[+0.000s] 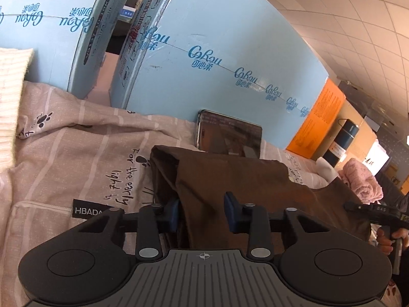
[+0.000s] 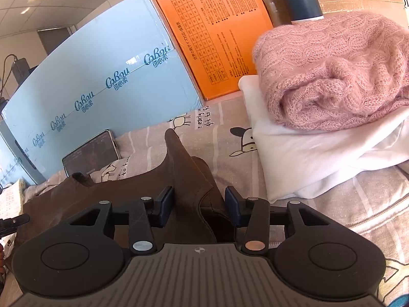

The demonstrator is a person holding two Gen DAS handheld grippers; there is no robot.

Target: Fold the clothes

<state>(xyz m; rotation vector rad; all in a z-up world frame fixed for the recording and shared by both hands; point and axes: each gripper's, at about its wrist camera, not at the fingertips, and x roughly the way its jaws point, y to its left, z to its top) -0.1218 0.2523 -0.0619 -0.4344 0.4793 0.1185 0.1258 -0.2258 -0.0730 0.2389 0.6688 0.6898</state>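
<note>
A brown garment point(image 1: 230, 179) lies partly folded on the pink patterned bedsheet point(image 1: 76, 153). My left gripper point(image 1: 202, 212) is open, its blue pads either side of a raised fold at the garment's left part. In the right wrist view the same brown garment point(image 2: 184, 168) runs under my right gripper point(image 2: 199, 204), which is open with a ridge of the cloth between its pads. The right gripper also shows in the left wrist view point(image 1: 370, 211), at the garment's right end.
Two light blue cartons point(image 1: 217, 51) and an orange box point(image 2: 214, 30) stand along the back. A phone point(image 1: 230, 133) leans against the carton. A pink knit sweater point(image 2: 332, 71) sits on folded white cloth point(image 2: 306, 158) at the right. A cream knit point(image 1: 10, 97) lies at the left.
</note>
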